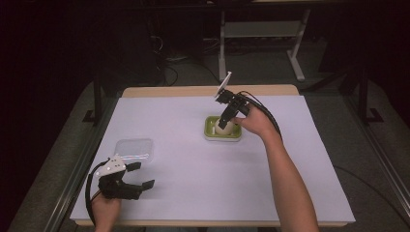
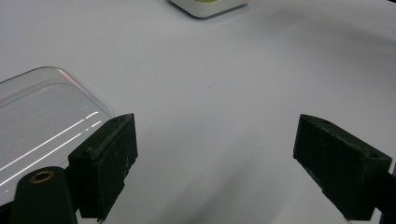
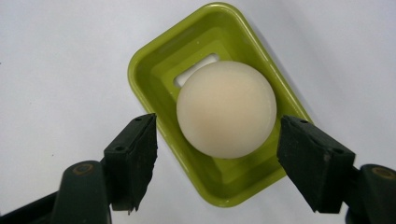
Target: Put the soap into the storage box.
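My right gripper hangs just above the green soap dish, jaws pointing down at the cream-coloured round soap that sits in the dish's well. The jaws stand apart, one on each side of the ball with a gap to either pad, so I am gripping nothing. The ball lies straight ahead between them, slightly toward the far end of the dish. The dish's long axis runs diagonally across my jaw line. My left gripper is slack and wide open, well apart at the near left corner of the white table, beside the clear plastic lid, so the right hand is much nearer.
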`<state>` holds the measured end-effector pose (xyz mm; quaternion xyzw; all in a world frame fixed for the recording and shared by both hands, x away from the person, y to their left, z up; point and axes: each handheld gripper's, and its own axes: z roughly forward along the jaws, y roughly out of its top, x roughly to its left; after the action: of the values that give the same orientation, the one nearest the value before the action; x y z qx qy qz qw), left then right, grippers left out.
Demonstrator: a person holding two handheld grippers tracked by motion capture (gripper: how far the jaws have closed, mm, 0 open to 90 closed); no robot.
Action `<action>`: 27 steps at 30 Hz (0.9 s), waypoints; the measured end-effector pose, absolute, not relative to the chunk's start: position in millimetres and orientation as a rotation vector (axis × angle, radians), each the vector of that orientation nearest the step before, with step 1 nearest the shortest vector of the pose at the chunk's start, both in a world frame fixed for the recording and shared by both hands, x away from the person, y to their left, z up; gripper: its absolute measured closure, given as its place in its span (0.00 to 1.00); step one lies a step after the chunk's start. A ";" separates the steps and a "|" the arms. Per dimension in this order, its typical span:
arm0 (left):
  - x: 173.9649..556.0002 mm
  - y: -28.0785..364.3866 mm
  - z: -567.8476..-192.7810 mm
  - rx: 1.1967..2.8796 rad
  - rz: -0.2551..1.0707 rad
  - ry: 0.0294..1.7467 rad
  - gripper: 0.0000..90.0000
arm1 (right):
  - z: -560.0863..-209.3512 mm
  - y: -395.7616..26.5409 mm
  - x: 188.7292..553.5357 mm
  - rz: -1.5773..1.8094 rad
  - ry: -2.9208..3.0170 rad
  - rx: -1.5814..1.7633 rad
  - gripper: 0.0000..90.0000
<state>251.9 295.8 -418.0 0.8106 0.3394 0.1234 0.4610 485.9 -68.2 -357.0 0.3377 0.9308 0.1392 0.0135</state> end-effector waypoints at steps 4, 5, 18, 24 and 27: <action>251.5 295.6 -418.0 1.992 0.303 0.837 0.15 | -354.1 -69.5 482.4 0.436 2.903 1.043 0.30; 251.5 295.6 -417.9 1.993 0.304 0.837 0.15 | -353.4 -69.4 481.3 0.438 2.901 1.050 0.30; 251.6 294.6 -418.2 1.995 0.303 0.834 0.14 | -347.0 -79.8 466.5 0.524 2.897 1.027 0.30; 251.6 294.7 -418.5 2.003 0.305 0.830 0.15 | -347.2 -86.0 458.9 0.544 2.891 1.035 0.28; 252.0 294.7 -418.7 2.005 0.305 0.829 0.15 | -347.9 -88.7 453.6 0.559 2.893 1.015 0.28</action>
<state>252.0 294.7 -418.7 0.8137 0.3365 0.1238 0.4576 453.6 -88.7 -347.9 0.3255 0.9283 0.1794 0.0125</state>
